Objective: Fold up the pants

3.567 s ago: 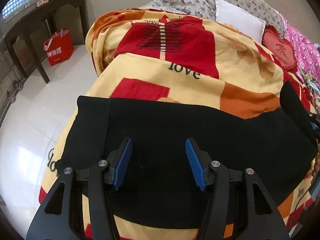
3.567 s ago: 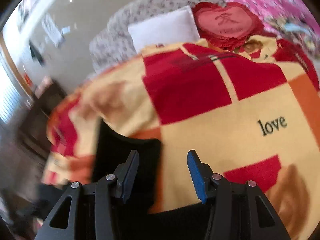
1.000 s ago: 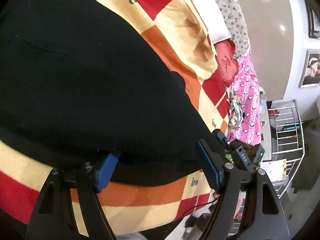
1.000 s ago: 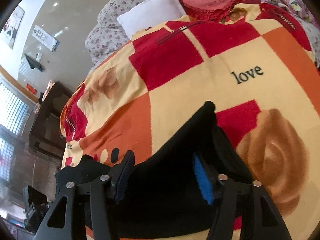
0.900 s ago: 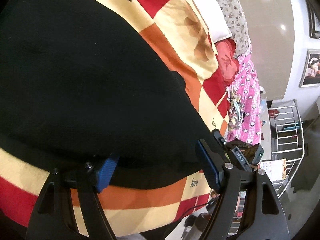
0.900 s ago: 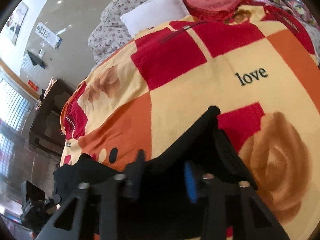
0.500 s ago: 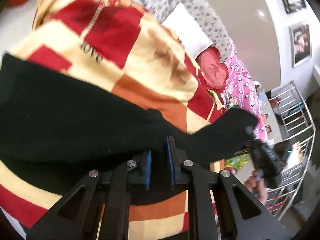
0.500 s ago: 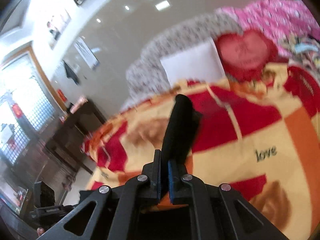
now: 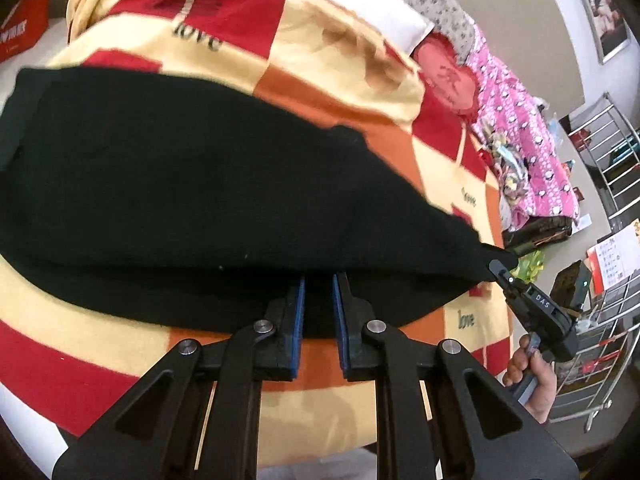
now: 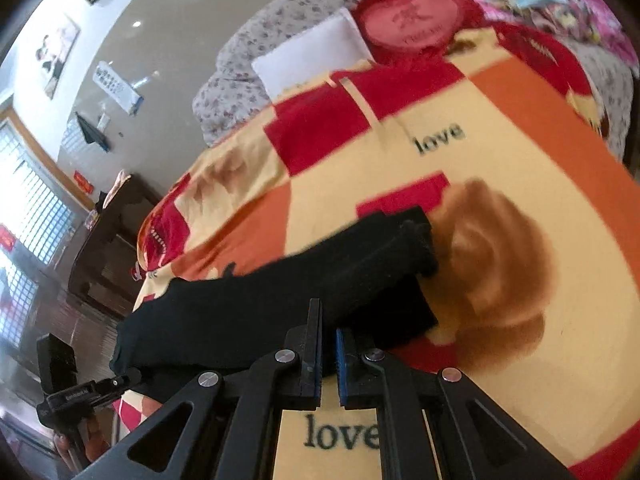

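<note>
Black pants (image 9: 192, 184) lie across a red, orange and yellow "love" blanket (image 9: 320, 52) on a bed. My left gripper (image 9: 319, 304) is shut on the pants' near edge and holds a fold lifted over the lower layer. My right gripper (image 10: 328, 354) is shut on the pants (image 10: 280, 300) at their other end, near the cuffs (image 10: 416, 240). The right gripper also shows at the right of the left wrist view (image 9: 500, 270), pinching the cloth's tip. The left gripper shows at the lower left of the right wrist view (image 10: 128, 380).
A white pillow (image 10: 312, 56) and a red heart cushion (image 10: 416, 24) lie at the head of the bed. Pink bedding (image 9: 528, 152) lies on the bed's right side. A metal rack (image 9: 612, 184) stands to the right. A dark wooden table (image 10: 112, 240) stands at the left.
Both grippers have closed on the pants' edge and lifted it. Since half a second ago the held cloth has come back down lower over the bed.
</note>
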Demonstrator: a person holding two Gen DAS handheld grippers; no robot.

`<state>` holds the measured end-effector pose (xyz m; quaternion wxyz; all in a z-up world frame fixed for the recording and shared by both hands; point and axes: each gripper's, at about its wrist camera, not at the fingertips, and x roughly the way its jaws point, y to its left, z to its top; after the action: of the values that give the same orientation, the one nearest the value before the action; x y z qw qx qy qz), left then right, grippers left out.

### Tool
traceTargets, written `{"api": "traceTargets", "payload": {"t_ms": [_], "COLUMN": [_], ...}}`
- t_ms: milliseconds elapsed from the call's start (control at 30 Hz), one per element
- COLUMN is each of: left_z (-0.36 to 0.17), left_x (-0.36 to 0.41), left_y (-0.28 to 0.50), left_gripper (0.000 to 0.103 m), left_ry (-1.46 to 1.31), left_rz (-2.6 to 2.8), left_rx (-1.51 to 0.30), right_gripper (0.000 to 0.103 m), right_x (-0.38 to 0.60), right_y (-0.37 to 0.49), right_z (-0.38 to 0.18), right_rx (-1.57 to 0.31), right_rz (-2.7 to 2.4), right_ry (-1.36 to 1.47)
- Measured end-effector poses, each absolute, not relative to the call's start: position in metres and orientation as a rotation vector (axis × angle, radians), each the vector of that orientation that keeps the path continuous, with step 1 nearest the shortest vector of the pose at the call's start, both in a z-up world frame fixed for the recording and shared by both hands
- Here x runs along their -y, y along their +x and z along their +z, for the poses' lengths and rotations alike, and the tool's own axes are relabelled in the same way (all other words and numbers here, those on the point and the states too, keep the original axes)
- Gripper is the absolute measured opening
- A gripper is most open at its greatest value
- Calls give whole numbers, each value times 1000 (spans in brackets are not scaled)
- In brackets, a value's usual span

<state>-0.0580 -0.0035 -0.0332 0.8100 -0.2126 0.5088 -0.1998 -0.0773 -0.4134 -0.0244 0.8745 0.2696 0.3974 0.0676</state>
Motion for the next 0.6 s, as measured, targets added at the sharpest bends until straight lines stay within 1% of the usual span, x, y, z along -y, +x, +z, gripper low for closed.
{"api": "traceTargets", "payload": {"t_ms": [133, 167, 200, 233, 267, 300, 367, 500, 600], "left_z": [-29, -30, -31, -33, -33, -34, -35, -39, -45], "left_x": [-4, -6, -10, -17, -21, -28, -41, -47, -40], "left_y": [-62, -60, -60, -61, -62, -63, -62, -57, -53], "left_gripper": [13, 13, 17, 22, 38, 56, 66, 66, 66], "left_ry": [-484, -501, -524, -543, -557, -584, -665, -742, -779], "left_rz": [-440, -441, -438, -426, -416, -403, -382, -352, -375], "left_rx": [-1074, -1082, -1087, -1088, -1088, -1083, -1067, -1070, -1106], "right_gripper": [6, 8, 16, 25, 44, 50, 50, 50, 50], "right_x": [418, 419, 419, 416, 408, 400, 380, 330, 279], "right_y": [-76, -77, -80, -82, -85, -86, -88, -82, -82], "right_z": [-22, -25, -28, -30, -30, -30, -26, -18, -9], "right_rx": [-840, -846, -851, -856, -869, -876, -888, -873, -822], "right_rz": [137, 139, 157, 192, 262, 303, 365, 505, 496], "right_ry": [554, 580, 613, 637, 663, 668, 628, 528, 270]}}
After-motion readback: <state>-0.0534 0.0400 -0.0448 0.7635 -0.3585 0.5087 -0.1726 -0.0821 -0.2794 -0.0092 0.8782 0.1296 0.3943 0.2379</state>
